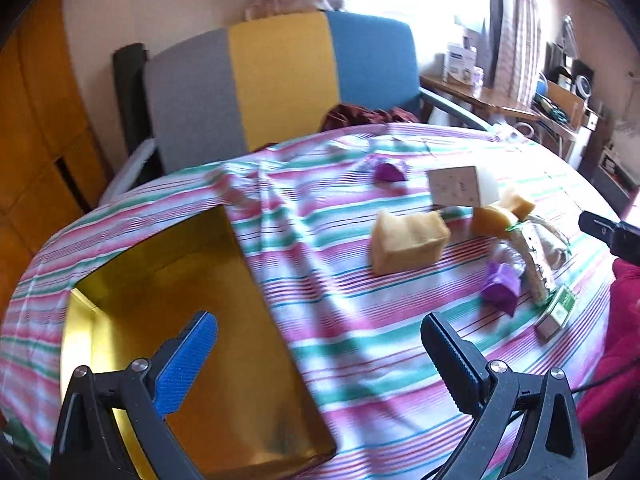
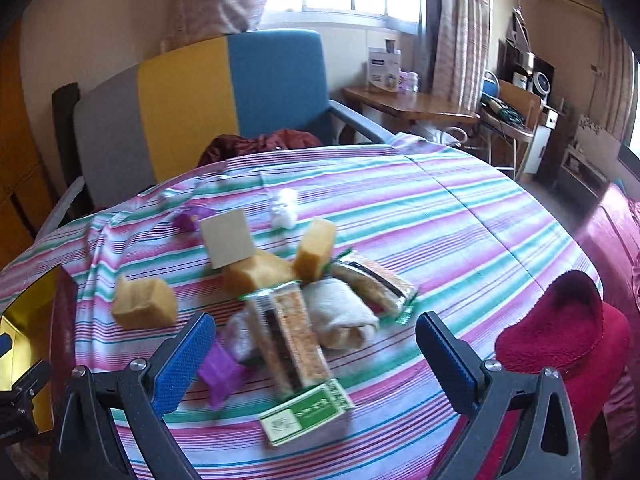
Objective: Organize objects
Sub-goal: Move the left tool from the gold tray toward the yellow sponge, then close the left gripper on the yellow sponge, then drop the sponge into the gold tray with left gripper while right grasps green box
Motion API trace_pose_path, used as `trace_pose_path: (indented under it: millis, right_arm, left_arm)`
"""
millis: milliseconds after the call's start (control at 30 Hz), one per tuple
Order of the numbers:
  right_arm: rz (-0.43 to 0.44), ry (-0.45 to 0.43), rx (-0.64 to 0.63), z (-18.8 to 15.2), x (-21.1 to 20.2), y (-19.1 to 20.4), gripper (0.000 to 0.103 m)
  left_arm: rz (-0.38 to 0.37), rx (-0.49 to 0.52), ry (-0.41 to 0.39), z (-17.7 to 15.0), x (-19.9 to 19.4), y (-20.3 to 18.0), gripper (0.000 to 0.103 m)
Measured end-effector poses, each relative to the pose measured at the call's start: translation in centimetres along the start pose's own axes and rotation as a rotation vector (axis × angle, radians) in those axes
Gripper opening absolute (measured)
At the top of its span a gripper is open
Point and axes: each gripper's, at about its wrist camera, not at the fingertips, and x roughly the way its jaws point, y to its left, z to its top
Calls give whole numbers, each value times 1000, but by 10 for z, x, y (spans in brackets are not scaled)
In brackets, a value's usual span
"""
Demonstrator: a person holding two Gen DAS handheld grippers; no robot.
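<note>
The counter, draped in a striped cloth, filled the middle of both views. In the lower left of the left wrist view sat the gold box, open and empty, plainly the place for the loose things.

They lay heaped at centre in the right wrist view: a tan block, a long wrapped snack bar, a rolled white bundle, a green-and-white carton nearest the camera, and a purple wrapped piece just beside the bar.

The right gripper hung over that heap, jaws released and holding nothing. The left gripper was likewise spread wide and empty, straddling the box's near edge.

A good grasp would likely take the carton first, across its narrow sides, since it lay clear of the pile. The blur suggested slowing before closing.
</note>
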Motion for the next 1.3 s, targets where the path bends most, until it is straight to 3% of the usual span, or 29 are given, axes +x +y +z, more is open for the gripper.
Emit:
trace_pose_path:
  millis: [133,367,700,767,800,833,867,1167,1300]
  right_arm:
    - [25,37,49,-3,8,-17,102]
    - [84,66,100,-5,19,-26,102]
    - [150,75,148,-6,24,-32,102]
    - [154,80,154,-5,25,-32,102]
    - [158,82,157,-6,25,-33,102]
    - [163,85,159,-6,26,-33,102]
    - [165,90,160,-6,26,-33,102]
    - [183,136,149,-6,31,-30,101]
    - [279,272,96,-8,47,-20,101]
  left_arm:
    - [-50,-24,42,20,28,-19,103]
    - [-71,-46,98,50,80,-51,103]
    - [-36,-48,157,70,132,-70,102]
    - [-32,-32,161,72,140,-72,90]
    - [-46,-32,170,72,143,-72,88]
    - [-83,-44,183,71,145,-71,80]
    - [-105,-52,184,71,144,-71,71]
    - [-125,-27,129,52,110,-68,68]
    - [-145,-36,99,43,87,-57,68]
